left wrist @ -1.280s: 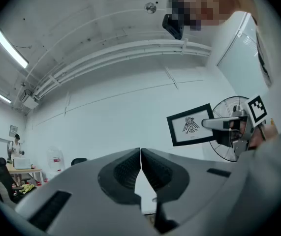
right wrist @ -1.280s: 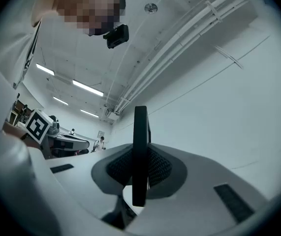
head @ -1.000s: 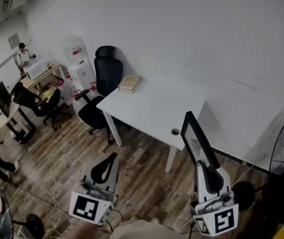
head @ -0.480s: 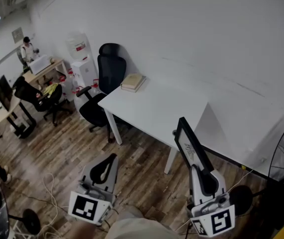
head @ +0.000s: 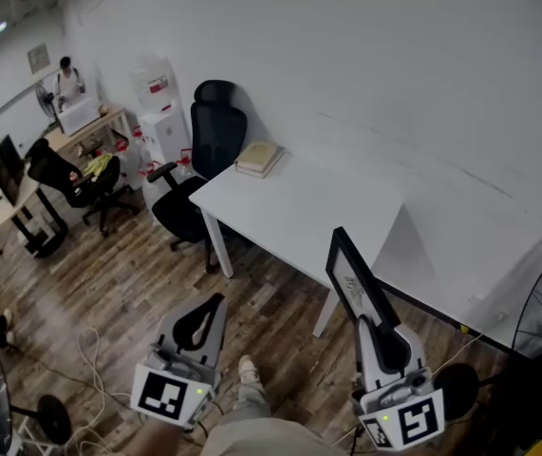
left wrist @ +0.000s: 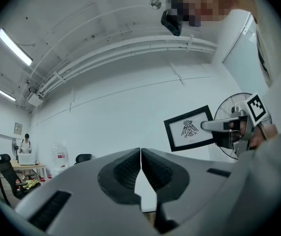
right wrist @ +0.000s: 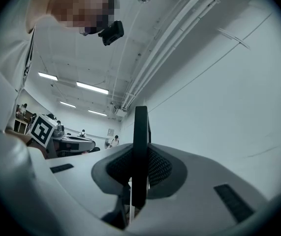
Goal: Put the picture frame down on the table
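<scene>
Frame (head: 354, 278) has drifted left, nearer surface (head: 289, 207); right claw (head: 373, 325) clamped on its lower edge, frame upright in air, surface ahead-left; left claw (head: 216, 299) jaws together, empty, farther off

Brightness: my head view is evenly lit but dull, and the white bench (head: 294, 202) and the wall behind it have gone pale grey.
Light source: ceiling strip lights (left wrist: 15, 46) burn white in the left gripper view and the right gripper view.
Shadows: soft, darkest under the bench.
Distortion: both gripper views are fisheye, with black corners.
Focus: my left tongs (left wrist: 140, 156) and the edge of the picture frame (right wrist: 140, 132), close to the lens, look soft.
</scene>
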Tool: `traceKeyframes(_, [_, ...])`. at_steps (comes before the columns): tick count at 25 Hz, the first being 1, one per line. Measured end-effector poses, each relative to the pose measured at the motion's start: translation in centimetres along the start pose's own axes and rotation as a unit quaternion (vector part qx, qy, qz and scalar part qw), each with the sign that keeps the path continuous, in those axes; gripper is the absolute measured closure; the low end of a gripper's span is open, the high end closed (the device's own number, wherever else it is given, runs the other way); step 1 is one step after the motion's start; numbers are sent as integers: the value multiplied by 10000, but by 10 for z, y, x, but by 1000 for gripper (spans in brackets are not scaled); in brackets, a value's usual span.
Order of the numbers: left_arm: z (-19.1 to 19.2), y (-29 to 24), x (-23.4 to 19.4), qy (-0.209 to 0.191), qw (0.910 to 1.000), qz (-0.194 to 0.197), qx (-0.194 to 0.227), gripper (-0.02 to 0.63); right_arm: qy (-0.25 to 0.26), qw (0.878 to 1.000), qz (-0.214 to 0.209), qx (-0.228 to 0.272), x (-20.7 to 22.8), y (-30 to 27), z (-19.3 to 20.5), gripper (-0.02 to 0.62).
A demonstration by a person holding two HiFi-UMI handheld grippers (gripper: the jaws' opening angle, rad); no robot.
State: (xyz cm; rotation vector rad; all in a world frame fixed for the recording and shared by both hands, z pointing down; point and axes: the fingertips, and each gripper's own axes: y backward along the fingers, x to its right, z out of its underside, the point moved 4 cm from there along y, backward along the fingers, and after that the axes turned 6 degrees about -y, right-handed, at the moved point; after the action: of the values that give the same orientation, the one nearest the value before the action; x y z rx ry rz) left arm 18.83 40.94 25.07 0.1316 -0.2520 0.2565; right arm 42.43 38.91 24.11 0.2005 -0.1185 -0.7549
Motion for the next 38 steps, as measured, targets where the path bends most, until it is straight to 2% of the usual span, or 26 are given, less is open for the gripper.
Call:
traceKeyframes(10, [34, -46, -62, 111, 9998, -101, -154, 581, -129, 9994, -197, -268, 8, -90, 32, 535])
traceKeyframes(20, [77, -116, -173, 265, 9991, -148, -290, 581, -275, 9971, -386, -598, 7, -234, 68, 535])
traceKeyframes(28, [118, -158, -267, 255, 9986, -126, -453, 581, -1051, 9898, -491, -829, -1, -348, 108, 535])
traceKeyframes(33, [138, -171, -299, 270, 9978, -139, -582, 581, -1846, 9757, -517, -1058, 1, -394, 140, 535])
traceKeyframes(38, [157, -175, -323, 362, 9962, -295, -729, 581, -2334, 9634, -461, -1237, 6, -429, 165, 535])
